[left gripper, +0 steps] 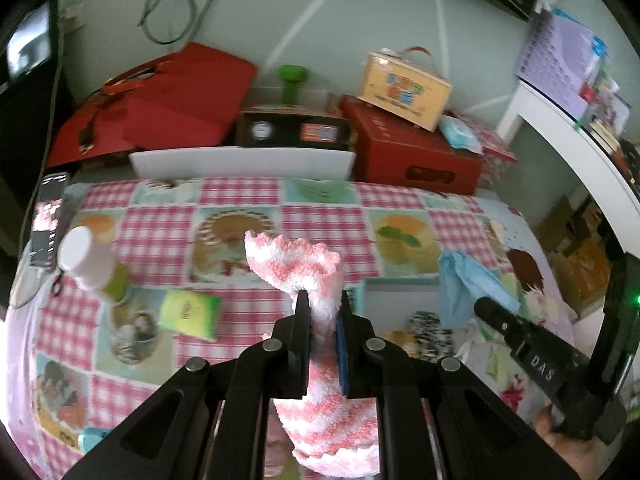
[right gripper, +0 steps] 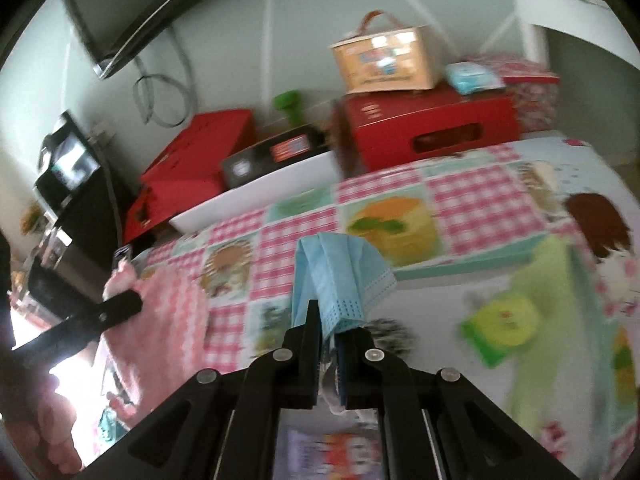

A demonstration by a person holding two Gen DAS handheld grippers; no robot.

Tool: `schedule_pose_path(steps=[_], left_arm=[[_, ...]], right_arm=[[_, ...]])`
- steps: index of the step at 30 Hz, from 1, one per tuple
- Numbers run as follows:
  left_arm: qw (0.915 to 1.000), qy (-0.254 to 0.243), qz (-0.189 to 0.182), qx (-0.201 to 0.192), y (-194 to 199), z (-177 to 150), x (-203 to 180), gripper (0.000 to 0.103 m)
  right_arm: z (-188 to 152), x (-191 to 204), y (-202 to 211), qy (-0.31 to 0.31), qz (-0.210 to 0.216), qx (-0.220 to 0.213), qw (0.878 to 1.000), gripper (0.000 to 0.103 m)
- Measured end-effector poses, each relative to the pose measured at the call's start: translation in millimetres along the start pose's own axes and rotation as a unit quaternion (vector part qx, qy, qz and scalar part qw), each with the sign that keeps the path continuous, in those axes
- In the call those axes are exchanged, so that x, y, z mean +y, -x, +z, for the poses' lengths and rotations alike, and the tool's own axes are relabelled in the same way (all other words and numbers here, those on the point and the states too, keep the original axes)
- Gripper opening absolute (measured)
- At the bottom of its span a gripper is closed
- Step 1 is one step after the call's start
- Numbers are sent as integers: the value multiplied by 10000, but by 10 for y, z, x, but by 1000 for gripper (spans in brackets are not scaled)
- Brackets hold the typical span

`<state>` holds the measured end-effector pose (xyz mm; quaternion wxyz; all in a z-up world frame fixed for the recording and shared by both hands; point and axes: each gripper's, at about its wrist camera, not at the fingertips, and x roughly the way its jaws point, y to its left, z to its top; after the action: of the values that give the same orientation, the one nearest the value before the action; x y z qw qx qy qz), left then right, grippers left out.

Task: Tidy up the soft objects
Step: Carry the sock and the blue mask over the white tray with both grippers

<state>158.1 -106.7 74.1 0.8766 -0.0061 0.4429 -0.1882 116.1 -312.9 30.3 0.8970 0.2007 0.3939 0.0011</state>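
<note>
My left gripper [left gripper: 324, 316] is shut on a pink-and-white fuzzy sock [left gripper: 304, 264] and holds it above the checked tablecloth [left gripper: 320, 204]; the sock also shows in the right wrist view [right gripper: 168, 300]. My right gripper [right gripper: 328, 326] is shut on a light blue face mask [right gripper: 336, 272], also seen in the left wrist view [left gripper: 468, 284] at the right gripper's tip [left gripper: 486, 306]. A black-and-white fuzzy sock [left gripper: 430, 326] lies on the table below the mask. A green-yellow tissue pack [left gripper: 190, 312] lies left of the sock; one also shows in the right wrist view [right gripper: 504, 328].
A white tray [left gripper: 240, 164] stands at the table's far edge, also in the right wrist view [right gripper: 260, 192]. Red boxes [left gripper: 412, 148], a red bag [left gripper: 160, 96] and a tan carry box [left gripper: 404, 88] sit behind it. A white-capped bottle [left gripper: 88, 260] lies at the left.
</note>
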Motion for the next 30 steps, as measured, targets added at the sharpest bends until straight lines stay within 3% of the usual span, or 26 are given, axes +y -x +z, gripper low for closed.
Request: schedule_pose_path(steps=[11, 18, 30], left_arm=[[9973, -510, -515, 149, -179, -62, -625, 11], [9951, -720, -600, 324, -341, -140, -817, 11], [9925, -792, -496, 787, -721, -295, -869, 11]], right_arm=[[70, -652, 312, -523, -790, -279, 9951, 7], [74, -841, 402, -728, -949, -369, 9921, 7], [-38, -615, -6, -430, -720, 339, 9959, 7]])
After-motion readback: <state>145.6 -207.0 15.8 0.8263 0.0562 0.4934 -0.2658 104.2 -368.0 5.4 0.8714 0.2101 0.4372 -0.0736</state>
